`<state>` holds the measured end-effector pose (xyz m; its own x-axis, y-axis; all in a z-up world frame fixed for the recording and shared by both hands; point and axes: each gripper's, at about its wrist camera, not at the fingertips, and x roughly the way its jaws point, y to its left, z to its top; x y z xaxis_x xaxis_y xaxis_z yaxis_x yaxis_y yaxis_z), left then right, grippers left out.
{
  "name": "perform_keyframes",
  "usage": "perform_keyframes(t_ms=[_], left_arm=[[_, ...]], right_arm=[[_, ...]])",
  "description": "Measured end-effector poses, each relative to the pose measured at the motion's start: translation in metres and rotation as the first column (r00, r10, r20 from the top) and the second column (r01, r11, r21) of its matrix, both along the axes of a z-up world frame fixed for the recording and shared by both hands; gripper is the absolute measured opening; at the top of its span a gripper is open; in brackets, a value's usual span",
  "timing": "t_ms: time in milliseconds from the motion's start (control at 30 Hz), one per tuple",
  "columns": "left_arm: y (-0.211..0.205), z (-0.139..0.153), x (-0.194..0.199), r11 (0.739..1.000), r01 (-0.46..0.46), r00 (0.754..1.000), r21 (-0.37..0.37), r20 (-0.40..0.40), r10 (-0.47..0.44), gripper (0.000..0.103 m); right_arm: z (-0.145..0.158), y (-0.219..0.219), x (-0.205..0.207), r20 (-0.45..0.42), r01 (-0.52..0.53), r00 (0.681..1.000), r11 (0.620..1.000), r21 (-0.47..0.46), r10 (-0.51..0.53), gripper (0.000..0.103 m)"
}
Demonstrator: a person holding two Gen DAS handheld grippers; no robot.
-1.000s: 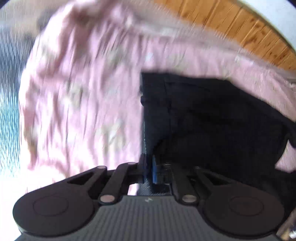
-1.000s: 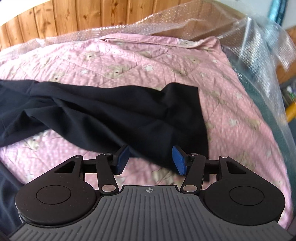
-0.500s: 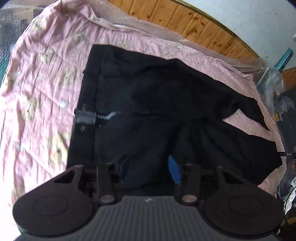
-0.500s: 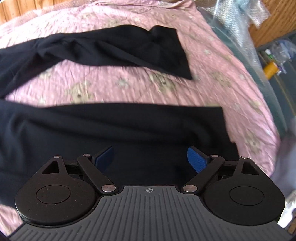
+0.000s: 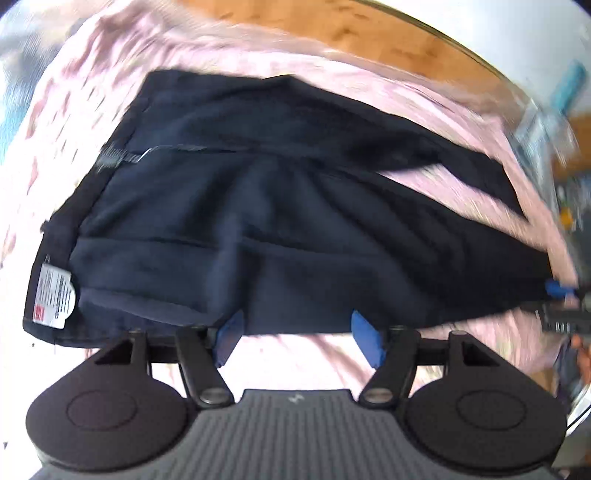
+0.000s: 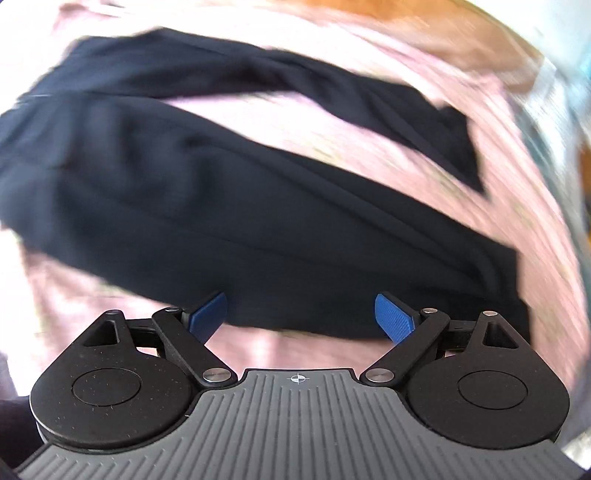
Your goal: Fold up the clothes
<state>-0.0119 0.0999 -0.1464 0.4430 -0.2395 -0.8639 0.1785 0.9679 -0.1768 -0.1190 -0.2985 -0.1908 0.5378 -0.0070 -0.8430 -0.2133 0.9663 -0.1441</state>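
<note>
A pair of dark navy trousers (image 5: 295,221) lies spread on a pink patterned bedspread (image 5: 295,354). The waistband with a white care label (image 5: 55,291) is at the left, and the two legs run off to the right. My left gripper (image 5: 295,339) is open and empty at the near edge of the trousers' seat. My right gripper (image 6: 301,314) is open and empty at the near edge of the nearer trouser leg (image 6: 258,221). The farther leg (image 6: 332,96) lies apart from it, with pink cover between. The right gripper also shows in the left wrist view (image 5: 557,291), at the leg end.
A wooden wall (image 5: 332,26) runs behind the bed. Clear bubble wrap and clutter (image 5: 554,122) lie past the bed's right side. Both views are motion-blurred.
My left gripper let go of the trousers a second ago and has drawn back to their near edge, jaws wider. My right gripper has moved from the far leg to the near leg and opened wider.
</note>
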Motion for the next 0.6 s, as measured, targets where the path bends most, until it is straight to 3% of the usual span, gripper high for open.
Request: perform_keyframes(t_ms=[133,267,367,600], left_arm=[[-0.025,0.018,-0.030,0.998,0.001,0.999,0.058,0.035,-0.004,0.069],[-0.020,0.030,-0.051,0.997,-0.038,0.997,0.066,0.064,0.034,0.075],[-0.018,0.027,-0.050,0.992,-0.086,0.995,0.095,0.057,0.081,0.076],[0.046,0.014,-0.012,0.958,-0.255,0.967,0.134,0.052,0.250,0.076]], right_arm=[[0.014,0.026,-0.028,0.055,-0.115,0.992,0.993,0.017,0.114,0.091],[0.020,0.044,-0.050,0.096,-0.202,0.974,0.979,-0.022,0.204,0.092],[0.018,0.045,-0.055,0.111,-0.227,0.968,0.974,0.002,0.225,0.092],[-0.006,-0.073,-0.014,0.011,0.054,0.998,0.987,0.154,-0.057,0.085]])
